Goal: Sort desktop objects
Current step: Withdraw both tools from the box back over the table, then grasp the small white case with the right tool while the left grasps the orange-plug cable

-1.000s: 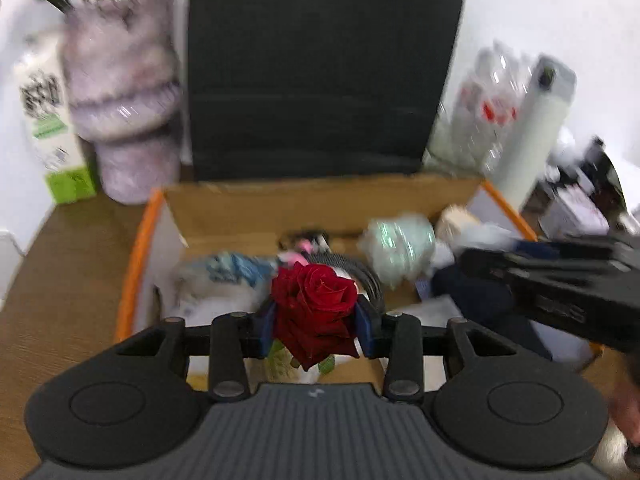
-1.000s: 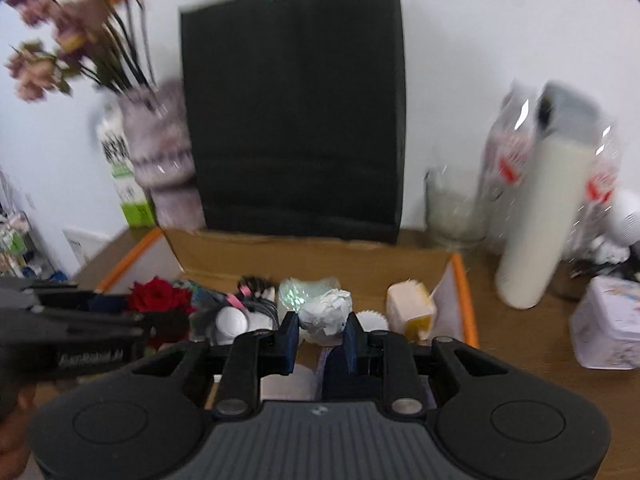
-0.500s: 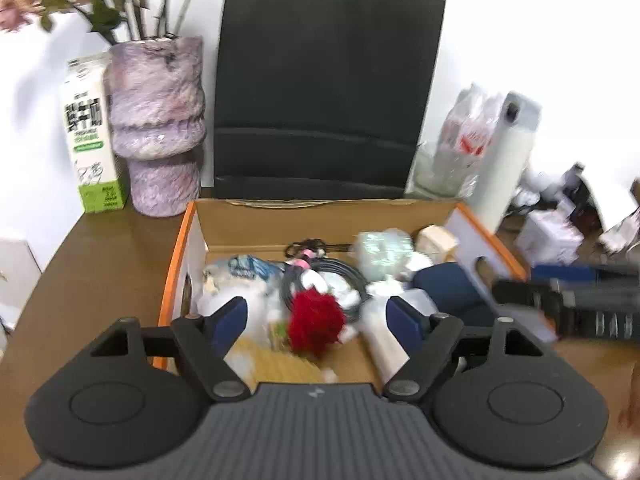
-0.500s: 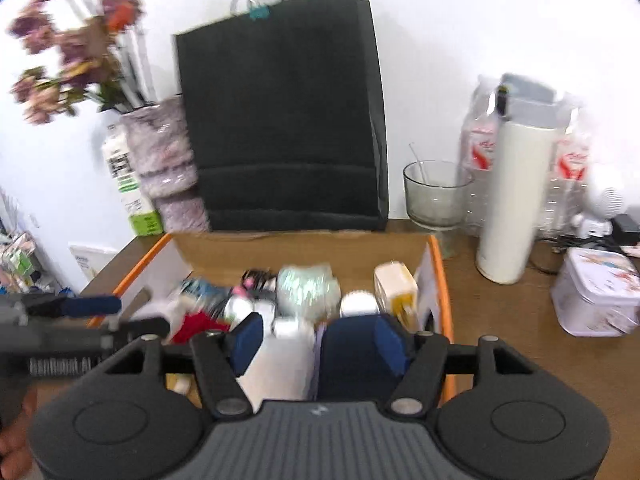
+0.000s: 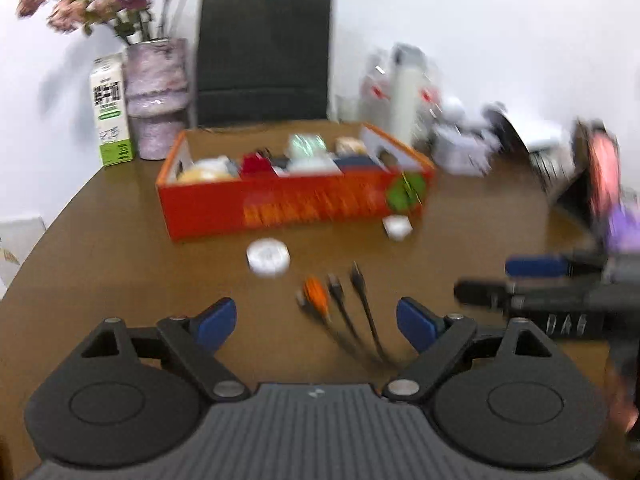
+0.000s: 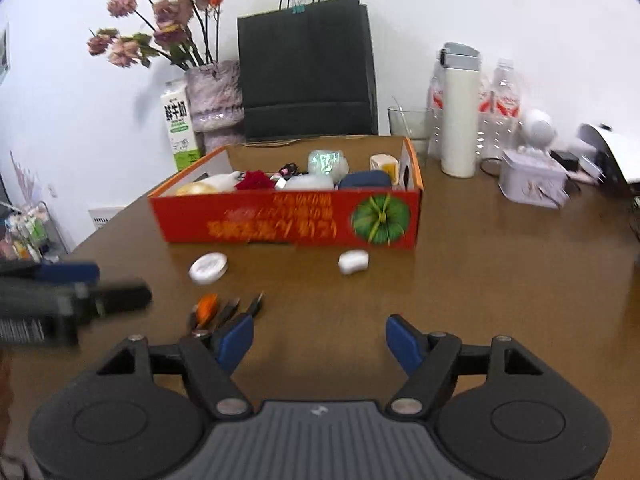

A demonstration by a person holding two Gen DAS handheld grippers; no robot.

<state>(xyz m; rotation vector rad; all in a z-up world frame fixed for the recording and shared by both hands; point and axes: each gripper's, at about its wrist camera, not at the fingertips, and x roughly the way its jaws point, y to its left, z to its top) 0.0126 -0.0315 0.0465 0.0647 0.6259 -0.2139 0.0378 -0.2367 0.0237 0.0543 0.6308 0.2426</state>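
Left hand-held gripper [image 5: 316, 324] and right hand-held gripper [image 6: 320, 338] hover side by side, level, blue-padded fingers [image 6: 236, 340] spread wide, nothing between them.

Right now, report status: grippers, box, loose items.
Left gripper and right gripper open, empty. Orange box filled, rose inside. Round white case, white pod and cable plugs loose on table. Nothing blocking.

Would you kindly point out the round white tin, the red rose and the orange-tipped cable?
Round white tin [image 6: 208, 267], right wrist view, lid centre.
Red rose [image 6: 254, 181], right wrist view, petals.
Orange-tipped cable [image 6: 207, 304], right wrist view, orange plug.
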